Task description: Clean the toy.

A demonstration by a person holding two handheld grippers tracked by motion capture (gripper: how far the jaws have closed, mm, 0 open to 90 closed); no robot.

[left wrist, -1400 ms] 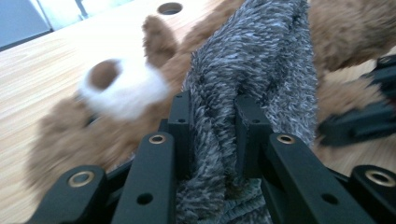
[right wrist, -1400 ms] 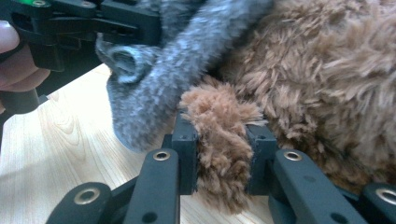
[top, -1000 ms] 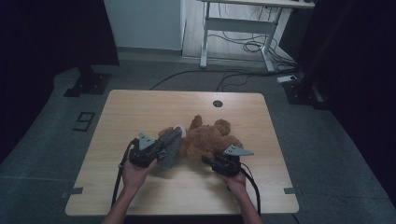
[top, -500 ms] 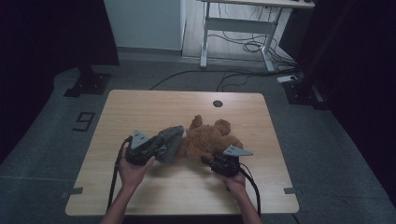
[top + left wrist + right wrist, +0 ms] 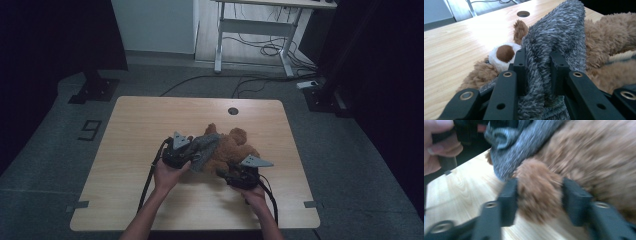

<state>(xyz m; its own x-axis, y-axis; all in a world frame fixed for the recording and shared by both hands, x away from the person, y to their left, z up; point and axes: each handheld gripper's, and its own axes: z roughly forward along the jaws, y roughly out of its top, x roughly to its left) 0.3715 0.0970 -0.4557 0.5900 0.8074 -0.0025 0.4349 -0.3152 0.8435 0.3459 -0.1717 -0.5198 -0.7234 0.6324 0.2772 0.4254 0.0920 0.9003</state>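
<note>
From the high view, a brown teddy (image 5: 232, 150) lies on its side near the middle of the table (image 5: 150, 125), with a grey garment (image 5: 204, 147) bunched over its left part. The left gripper (image 5: 192, 150) sits at the garment's near edge and the right gripper (image 5: 227, 172) at the teddy's near side. In the left gripper view the jaws are clamped on a thick fold of the grey garment (image 5: 549, 65), pads pressed into the pile, with the teddy's white muzzle and brown nose (image 5: 504, 53) just left of it. In the right gripper view, which is blurred, the jaws have just been opening: a brown paw (image 5: 537, 190) sits between them, and the pads look about level with its sides, no longer squeezing. The step in hand looks like pulling the garment along the teddy while the other hand re-seats its hold. Next, the right gripper likely needs a fresh grip on the body so the left can draw the fabric without dragging the toy.
</note>
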